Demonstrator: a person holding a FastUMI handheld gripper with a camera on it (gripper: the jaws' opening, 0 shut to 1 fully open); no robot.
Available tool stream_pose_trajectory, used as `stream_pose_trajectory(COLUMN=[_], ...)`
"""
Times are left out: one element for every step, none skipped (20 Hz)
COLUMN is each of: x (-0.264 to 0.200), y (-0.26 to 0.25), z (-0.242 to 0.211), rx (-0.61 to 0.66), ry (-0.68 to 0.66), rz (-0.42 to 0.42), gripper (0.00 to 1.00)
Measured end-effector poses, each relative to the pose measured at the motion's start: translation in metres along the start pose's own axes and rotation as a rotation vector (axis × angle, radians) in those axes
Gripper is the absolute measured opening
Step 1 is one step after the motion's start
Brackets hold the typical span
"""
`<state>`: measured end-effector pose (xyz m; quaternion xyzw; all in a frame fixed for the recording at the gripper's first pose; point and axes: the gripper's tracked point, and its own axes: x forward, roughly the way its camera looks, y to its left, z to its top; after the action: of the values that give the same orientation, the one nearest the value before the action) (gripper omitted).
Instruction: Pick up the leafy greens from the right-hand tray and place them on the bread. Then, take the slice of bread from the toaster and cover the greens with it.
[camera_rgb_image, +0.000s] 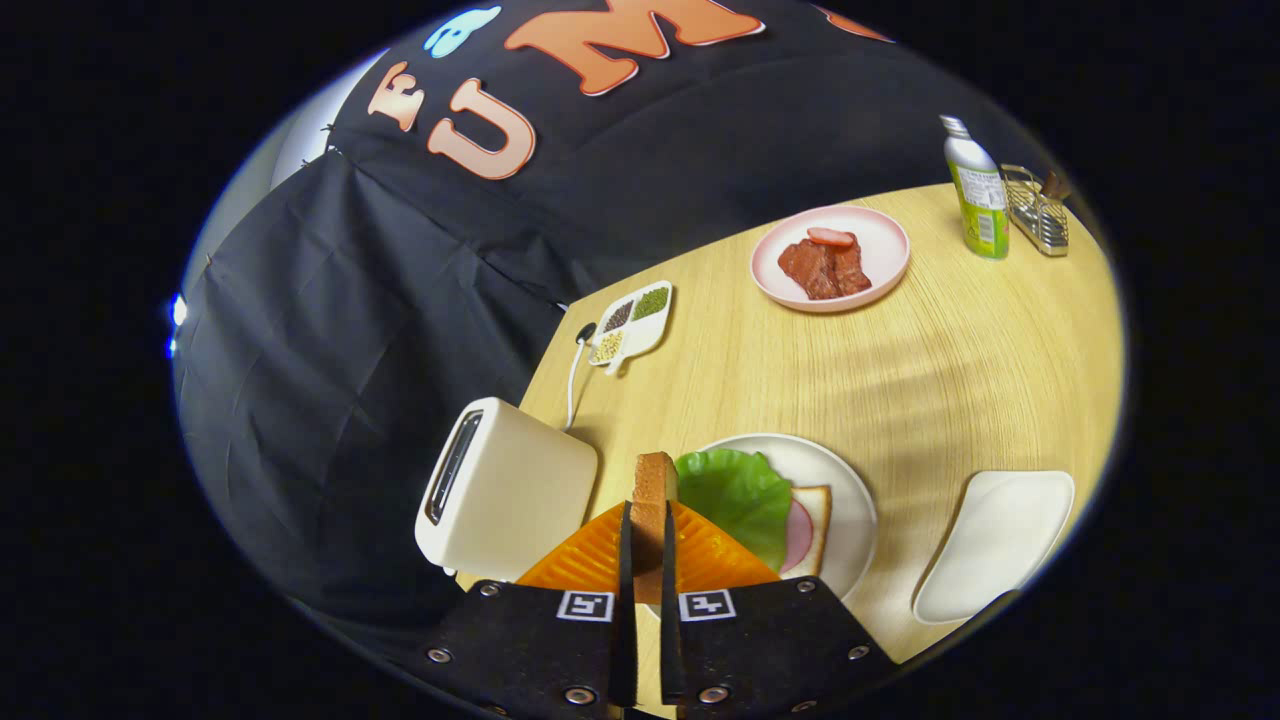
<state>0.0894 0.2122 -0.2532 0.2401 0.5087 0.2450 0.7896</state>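
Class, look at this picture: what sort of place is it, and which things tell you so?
Probably a staged kitchen table in a cloth-walled booth: a toaster, a plate with bread, ham and lettuce, a pink plate of meat. The gripper is shut on a bread slice.

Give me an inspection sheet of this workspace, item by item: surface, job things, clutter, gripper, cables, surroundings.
Surface: light wooden table.
Job's things: bread slice held on edge between the fingers; lettuce leaf lying on a bread and ham stack on the white plate; white toaster beside that plate; white tray right of the plate.
Clutter: pink plate of meat, spice dish, green bottle, wire rack.
Gripper: gripper shut on the bread slice, above the plate's near edge.
Cables: white cord running from behind the toaster toward the spice dish.
Surroundings: black cloth wall.
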Motion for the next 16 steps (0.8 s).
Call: stream_pose_trajectory(x=[0.002, 0.003, 0.004, 0.005, 0.003, 0.002, 0.001, -0.001, 0.000, 0.000, -0.005, -0.008, -0.012, -0.017, -0.025, -0.034], y=[-0.006, -0.013, -0.023, -0.035, -0.045, -0.050, -0.053, -0.060, -0.069, -0.076, -0.077, -0.076, -0.075, -0.073, -0.070, -0.065], z=[-0.004, -0.007, -0.008, -0.007, -0.006, -0.006, -0.006, -0.005, -0.003, -0.001, -0.001, 0.002, 0.005, 0.010, 0.017, 0.024], rx=[0.017, 0.026, 0.027, 0.015, 0.008, 0.005, -0.001, -0.023, -0.058, -0.095, -0.128, -0.149, -0.168, -0.193, -0.223, -0.261], ry=[0.000, 0.004, -0.001, -0.010, -0.018, -0.025, -0.034, -0.042, -0.052, -0.066, -0.083, -0.100, -0.122, -0.150, -0.190, -0.227], rz=[0.009, 0.011, -0.003, -0.027, -0.048, -0.055, -0.064, -0.086, -0.117, -0.145, -0.161, -0.169, -0.176, -0.184, -0.193, -0.204], gripper=[0.10, 0.09, 0.10, 0.09, 0.09, 0.11, 0.13, 0.19, 0.22, 0.29, 0.36, 0.43, 0.46, 0.52, 0.56, 0.62])
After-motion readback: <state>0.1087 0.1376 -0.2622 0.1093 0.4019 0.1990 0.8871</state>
